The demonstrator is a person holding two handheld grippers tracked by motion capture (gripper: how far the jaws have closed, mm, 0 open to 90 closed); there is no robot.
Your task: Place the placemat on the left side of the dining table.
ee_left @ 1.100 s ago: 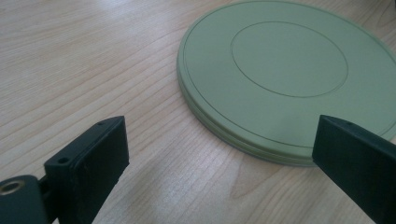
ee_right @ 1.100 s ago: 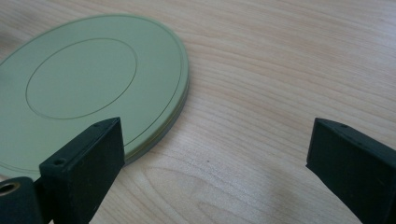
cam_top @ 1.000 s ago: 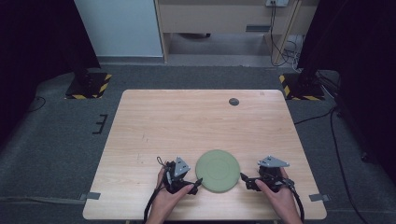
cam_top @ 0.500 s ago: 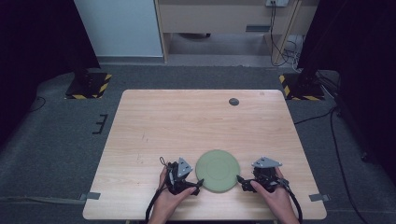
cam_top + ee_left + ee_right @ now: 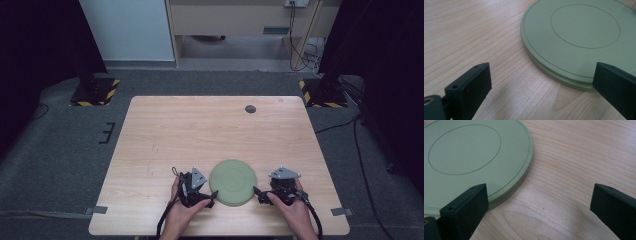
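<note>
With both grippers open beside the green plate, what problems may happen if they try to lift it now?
The green plate lies flat on the table, so its thin rim gives the jaws little to grip, and they may slip off. It also sits near the table's front edge, so an uneven push from the left gripper or right gripper might slide it toward the person.

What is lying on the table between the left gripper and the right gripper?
A flat green disc lies between the left gripper and right gripper, as the high view shows.
</note>
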